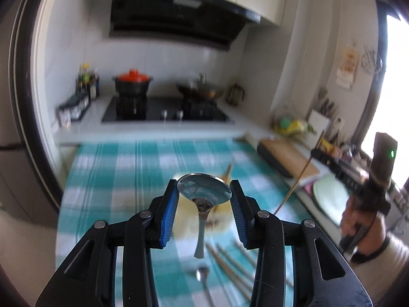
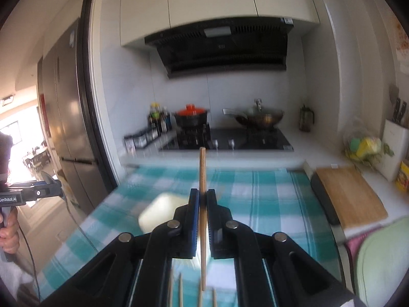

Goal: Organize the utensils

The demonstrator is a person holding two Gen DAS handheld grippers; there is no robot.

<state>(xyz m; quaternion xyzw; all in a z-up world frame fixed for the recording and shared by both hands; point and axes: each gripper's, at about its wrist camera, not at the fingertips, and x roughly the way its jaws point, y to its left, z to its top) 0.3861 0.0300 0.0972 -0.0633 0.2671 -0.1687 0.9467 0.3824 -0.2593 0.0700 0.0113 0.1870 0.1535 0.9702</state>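
holding a steel spoon (image 1: 204, 192) by its bowl edges, left gripper (image 1: 204, 199) has it clear of the checked cloth (image 1: 115, 168); smooth metal, prob slippery, neck grip safer. right gripper (image 2: 202, 202) clamped mid-length on a chopstick (image 2: 202, 179), light & stiff. more utensils lie below.

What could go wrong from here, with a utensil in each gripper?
1. The left gripper pinches the spoon only by the bowl's curved edges, with its handle hanging free; it could pivot or slip out.
2. The right gripper clamps a single chopstick near its middle, with long ends sticking out both ways; it may twist or snag.
3. A drop would probably land among the chopsticks on the checked cloth and scatter them.
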